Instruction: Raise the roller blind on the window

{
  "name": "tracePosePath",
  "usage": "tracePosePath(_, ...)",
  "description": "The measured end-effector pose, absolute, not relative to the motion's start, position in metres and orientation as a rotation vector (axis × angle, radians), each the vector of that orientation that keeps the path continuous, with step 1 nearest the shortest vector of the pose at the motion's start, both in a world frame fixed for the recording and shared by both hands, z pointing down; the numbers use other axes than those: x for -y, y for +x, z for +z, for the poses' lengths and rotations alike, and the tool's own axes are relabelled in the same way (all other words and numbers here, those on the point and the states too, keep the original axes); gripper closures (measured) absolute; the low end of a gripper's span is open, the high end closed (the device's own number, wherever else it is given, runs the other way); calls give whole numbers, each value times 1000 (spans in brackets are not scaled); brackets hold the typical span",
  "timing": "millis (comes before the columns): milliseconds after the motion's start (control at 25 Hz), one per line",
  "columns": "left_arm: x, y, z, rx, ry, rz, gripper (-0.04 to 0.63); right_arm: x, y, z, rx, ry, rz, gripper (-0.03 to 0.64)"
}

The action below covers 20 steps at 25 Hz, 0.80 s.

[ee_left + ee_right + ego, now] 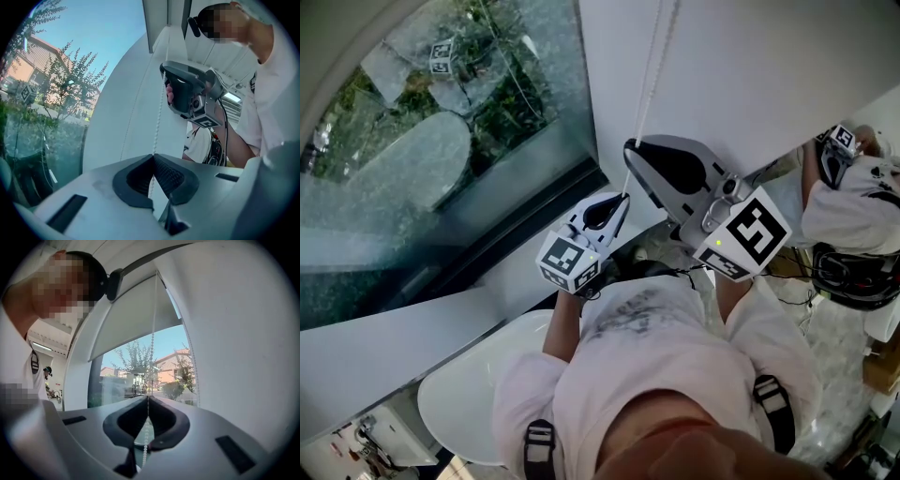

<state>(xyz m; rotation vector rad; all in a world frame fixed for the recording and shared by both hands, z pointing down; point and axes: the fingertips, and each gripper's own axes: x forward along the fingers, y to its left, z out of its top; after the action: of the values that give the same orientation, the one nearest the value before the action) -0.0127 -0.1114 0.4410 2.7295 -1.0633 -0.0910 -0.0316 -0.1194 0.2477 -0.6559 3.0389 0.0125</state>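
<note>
A white bead chain (645,84) hangs down the white wall beside the window (441,150). My right gripper (630,148) is the upper one; in the right gripper view its pads meet around the chain (152,348), so my right gripper (148,398) is shut on it. Just below it, my left gripper (623,199) is also shut on the chain. In the left gripper view the chain (157,122) runs up from my left gripper (152,158) to the right gripper (164,76) above. The roller blind (136,319) covers the upper part of the glass.
A dark window frame (516,234) runs along the bottom of the glass. A white rounded seat or tub (469,394) sits low on the left. Another person in white (853,202) stands at the right among dark cables (848,272).
</note>
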Motion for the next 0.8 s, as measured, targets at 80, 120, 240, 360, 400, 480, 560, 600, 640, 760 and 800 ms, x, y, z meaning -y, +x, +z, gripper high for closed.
tracePosePath(80,112,-14,441,1066,2729,-98,588,120,-31,248,-3012,-656,-37,554)
tracePosePath(120,112,-15,441,1068,2729,-99,588,121,-31,248,-2999,-663,-43,555)
tracePosePath(240,114,-16,448,1074,2722,-79,588,122,-34,256,-2993,-678,-38,555)
tracePosePath(360,117,-16,467,1081,2701,-45,588,126,-36,274,-3011,-690,-39,555)
tracePosePath(400,117,-15,474,1084,2692,-39,588,127,-36,281,-3016,-693,-43,555)
tracePosePath(480,117,-16,484,1091,2675,-35,588,126,-35,291,-3021,-702,-47,555)
tracePosePath(560,115,-17,492,1099,2663,-39,588,124,-36,298,-3022,-715,-41,555)
tracePosePath(600,115,-19,494,1104,2660,-42,588,123,-37,300,-3021,-721,-37,555)
tracePosePath(640,115,-20,497,1108,2657,-44,588,122,-39,303,-3020,-727,-35,555)
tracePosePath(760,115,-23,506,1115,2647,-38,588,120,-41,312,-3020,-746,-35,555)
tracePosePath(800,114,-23,508,1116,2643,-32,588,120,-41,315,-3022,-753,-37,555)
